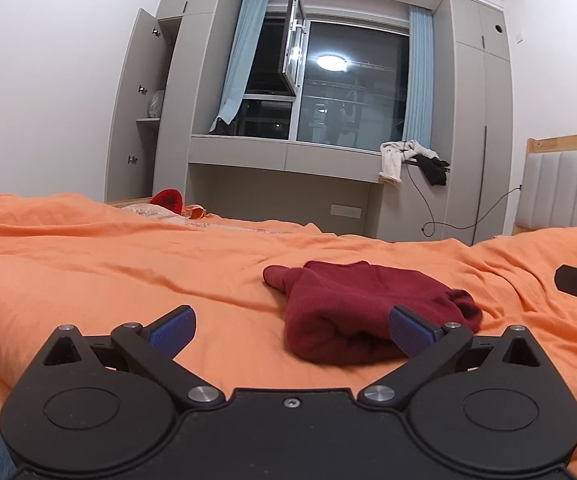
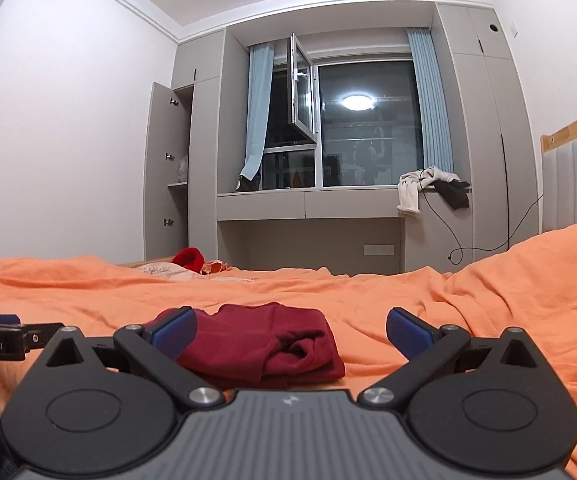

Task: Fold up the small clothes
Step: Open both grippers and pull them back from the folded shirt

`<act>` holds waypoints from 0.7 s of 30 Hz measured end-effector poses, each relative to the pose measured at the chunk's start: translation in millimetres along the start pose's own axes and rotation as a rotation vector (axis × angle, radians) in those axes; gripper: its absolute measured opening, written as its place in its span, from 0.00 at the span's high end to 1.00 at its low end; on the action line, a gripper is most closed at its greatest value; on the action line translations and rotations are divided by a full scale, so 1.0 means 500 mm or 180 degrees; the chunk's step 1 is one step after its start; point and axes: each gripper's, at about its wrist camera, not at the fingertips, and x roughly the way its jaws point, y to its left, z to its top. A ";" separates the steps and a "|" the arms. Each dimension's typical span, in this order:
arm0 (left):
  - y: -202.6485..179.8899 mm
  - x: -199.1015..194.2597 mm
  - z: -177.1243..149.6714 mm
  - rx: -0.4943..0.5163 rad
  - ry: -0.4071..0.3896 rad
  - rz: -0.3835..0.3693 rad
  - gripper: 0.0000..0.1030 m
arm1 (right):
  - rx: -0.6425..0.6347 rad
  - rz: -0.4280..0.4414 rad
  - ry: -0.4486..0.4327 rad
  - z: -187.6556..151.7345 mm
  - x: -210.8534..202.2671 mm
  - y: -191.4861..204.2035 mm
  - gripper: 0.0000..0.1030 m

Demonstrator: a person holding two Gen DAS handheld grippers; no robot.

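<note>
A folded dark red knit garment (image 1: 368,312) lies on the orange bedsheet (image 1: 128,264), between the wide-open left gripper (image 1: 290,330) and wide-open right gripper (image 2: 290,330), neither holding it.

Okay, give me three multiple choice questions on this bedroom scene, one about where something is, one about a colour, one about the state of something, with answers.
1. Where does the dark red garment lie?
A. on the orange bedsheet
B. on the window ledge
C. in the cupboard

2. What colour are the curtains?
A. orange
B. light blue
C. black

3. How do the left gripper jaws stand?
A. shut on the garment
B. shut on nothing
C. open

Answers: 1 A, it rests on the sheet in both views; 2 B, pale blue fabric flanks the window; 3 C, a wide gap separates the blue pads.
</note>
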 end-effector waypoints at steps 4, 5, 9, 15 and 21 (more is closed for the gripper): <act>0.001 -0.024 -0.014 -0.0003 0.0023 0.0002 0.01 | -0.0029 -0.0056 0.0037 -0.013 -0.027 0.010 0.00; 0.002 -0.030 -0.018 -0.0005 0.0044 0.0008 0.01 | -0.0039 -0.0066 0.0049 -0.016 -0.033 0.013 0.00; 0.005 -0.050 -0.032 -0.0006 0.0120 -0.0017 0.01 | -0.0052 -0.0094 0.0097 -0.029 -0.056 0.021 0.00; 0.011 -0.065 -0.041 -0.0003 0.0167 -0.0057 0.01 | -0.0100 -0.0106 0.0161 -0.041 -0.067 0.032 0.00; 0.009 -0.068 -0.042 0.0017 0.0191 -0.0062 0.01 | -0.0070 -0.0136 0.0176 -0.043 -0.062 0.028 0.00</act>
